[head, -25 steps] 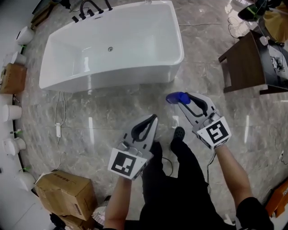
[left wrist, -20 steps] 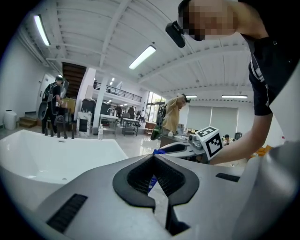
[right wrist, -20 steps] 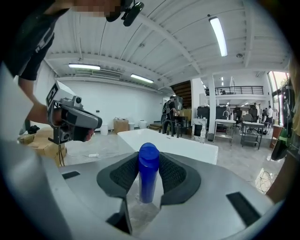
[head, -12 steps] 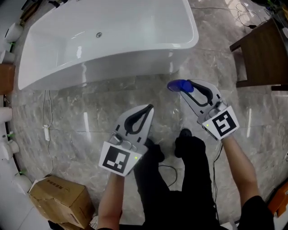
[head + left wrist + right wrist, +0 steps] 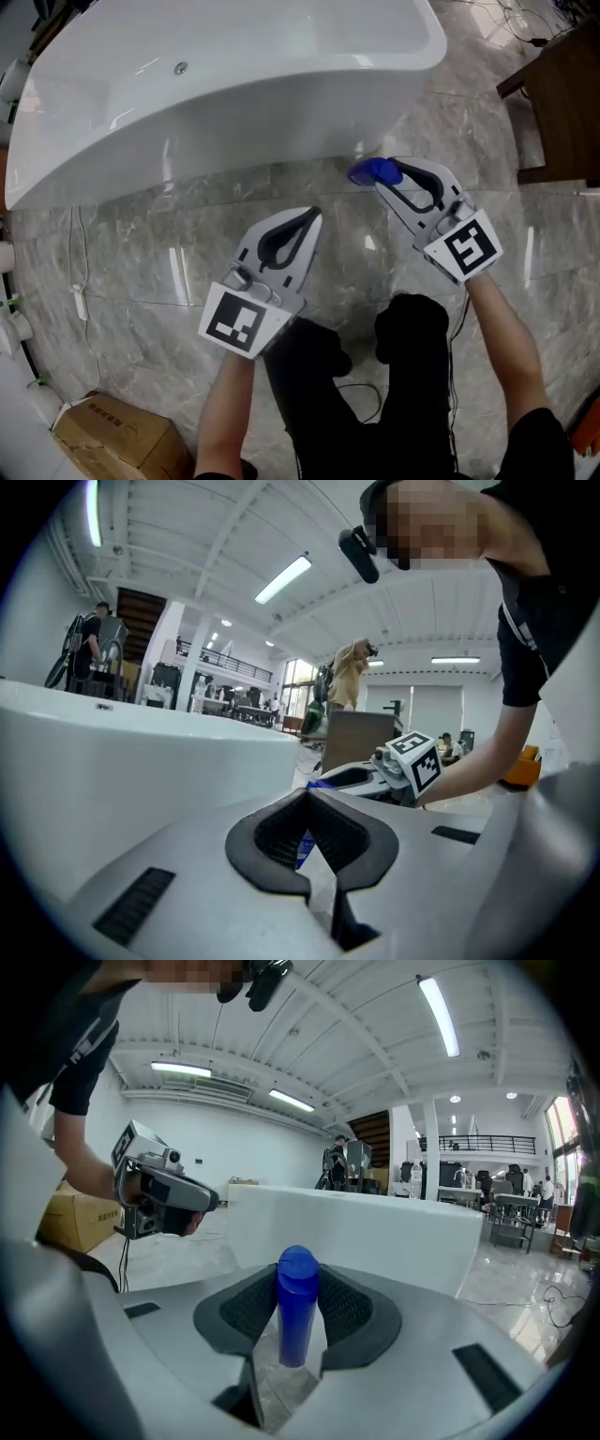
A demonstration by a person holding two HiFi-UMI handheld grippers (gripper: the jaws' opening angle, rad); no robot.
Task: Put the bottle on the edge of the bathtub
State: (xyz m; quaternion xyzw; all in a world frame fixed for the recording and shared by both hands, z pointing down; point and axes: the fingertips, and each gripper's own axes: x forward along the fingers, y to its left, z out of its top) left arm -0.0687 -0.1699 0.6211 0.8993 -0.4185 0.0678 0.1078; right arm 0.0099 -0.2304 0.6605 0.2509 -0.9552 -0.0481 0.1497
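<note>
The white bathtub [image 5: 216,84] fills the top of the head view, its near wall facing me. My right gripper [image 5: 379,174] is shut on a blue bottle [image 5: 371,172], held just short of the tub's outer wall, below its right end. In the right gripper view the bottle [image 5: 296,1305] stands upright between the black pads, with the tub [image 5: 375,1232] behind it. My left gripper [image 5: 310,217] hovers lower and to the left, over the floor, jaws together and empty. Its own view shows the jaw tips meeting [image 5: 307,792] beside the tub wall [image 5: 122,761].
Grey marble floor [image 5: 141,253] runs under both grippers. A dark wooden table [image 5: 567,94] stands at the right, a cardboard box [image 5: 117,439] lies at the bottom left, and a white cable [image 5: 79,302] trails along the left. The person's black-clad legs [image 5: 394,394] are below the grippers.
The tub has come closer and now fills more of the head view. Both grippers have advanced toward its wall; the blue bottle stays in the right gripper.
</note>
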